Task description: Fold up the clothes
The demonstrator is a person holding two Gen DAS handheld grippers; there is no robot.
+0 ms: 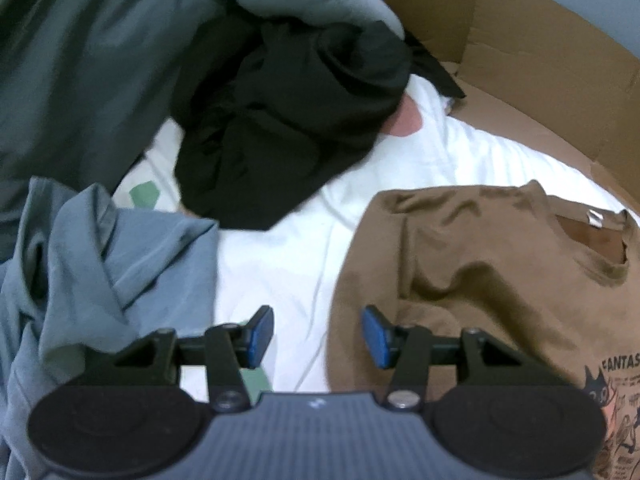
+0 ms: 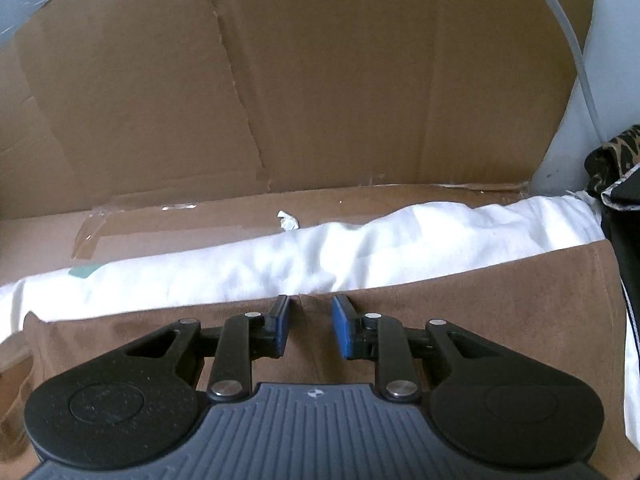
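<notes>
My left gripper [image 1: 318,336] jaws wide apart, holding nothing, hovering over the brown tee's [image 1: 460,280] edge at lower right of frame. Right gripper [image 2: 310,328] jaws part open, also holding nothing, over the same tee near its straight far edge. Tee lies spread on the white sheet [image 1: 288,264], wrinkled, collar and cat print up; no fold visible, whole shirt not in view. Blue-grey garment [image 1: 112,264] at left and black garment [image 1: 280,128] farther up are crumpled. Cardboard [image 2: 320,80] behind
</notes>
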